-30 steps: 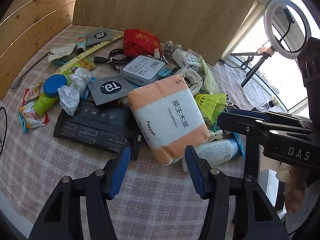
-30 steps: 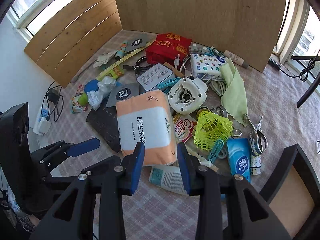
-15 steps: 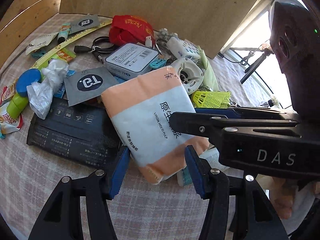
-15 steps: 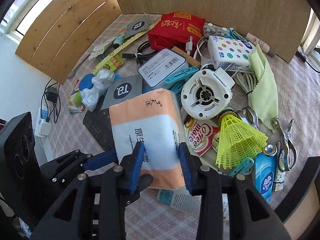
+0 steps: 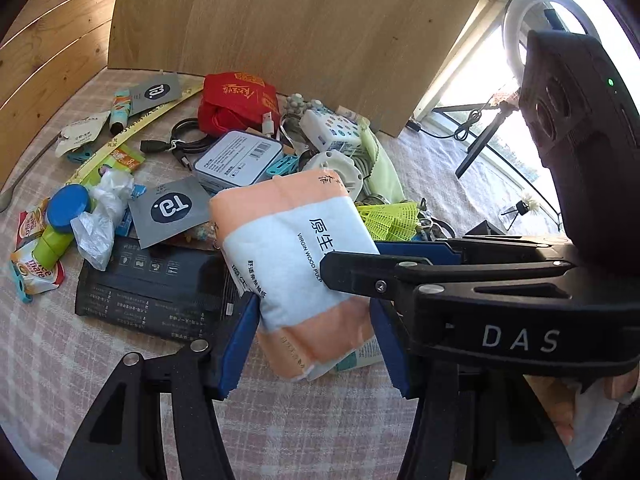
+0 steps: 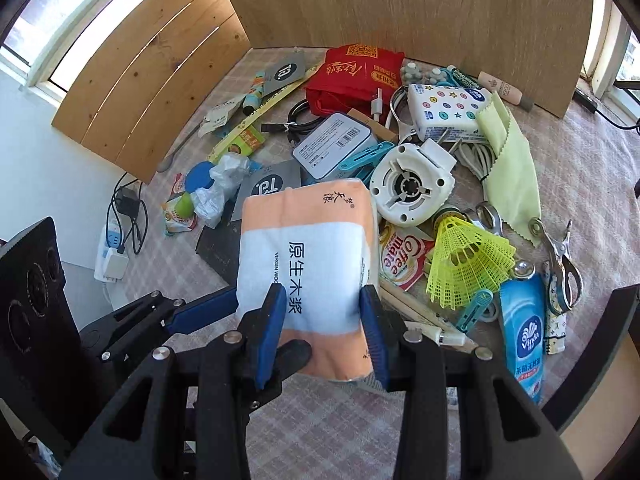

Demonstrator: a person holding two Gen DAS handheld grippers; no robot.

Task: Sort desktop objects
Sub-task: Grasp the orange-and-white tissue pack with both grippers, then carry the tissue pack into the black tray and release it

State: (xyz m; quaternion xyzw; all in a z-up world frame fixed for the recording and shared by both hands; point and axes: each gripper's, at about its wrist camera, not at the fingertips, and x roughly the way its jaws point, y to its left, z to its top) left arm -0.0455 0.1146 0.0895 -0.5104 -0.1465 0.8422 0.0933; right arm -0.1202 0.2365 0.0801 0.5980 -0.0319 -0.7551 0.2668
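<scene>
Two grippers meet at the tissue pack [image 6: 308, 264], the orange-and-white soft pack taken as landmark. Right gripper [image 6: 323, 330]: jaws closed onto the pack's near end, one blue pad on each long side, wrapper pinched between them. Left gripper [image 5: 316, 336]: jaws wide, set either side of the pack's near lower corner; contact with the pads cannot be confirmed from the left wrist view. Pack is tilted, its near end raised off the checked surface [image 5: 280, 420].

Just under and left of the pack: flat black packet [image 5: 152, 292]. Right of the pack, touching its edge: Coffee mate sachet [image 6: 400, 254], then yellow shuttlecock [image 6: 468, 256] and blue Vinda tissue packet [image 6: 524, 340] beyond it. Behind the pack, close: white round fan housing [image 6: 412, 188], grey sachet [image 5: 170, 210], grey tin box [image 6: 332, 144]. Left of the pack, apart from it: blue-capped green bottle [image 5: 60, 220] with crumpled clear plastic [image 5: 104, 216].

Farther behind: star-printed white pack [image 6: 448, 110], pale green cloth [image 6: 512, 160], black cable [image 5: 184, 146]. Farthest, near the wooden board [image 6: 440, 4]: red pouch [image 6: 356, 76].
</scene>
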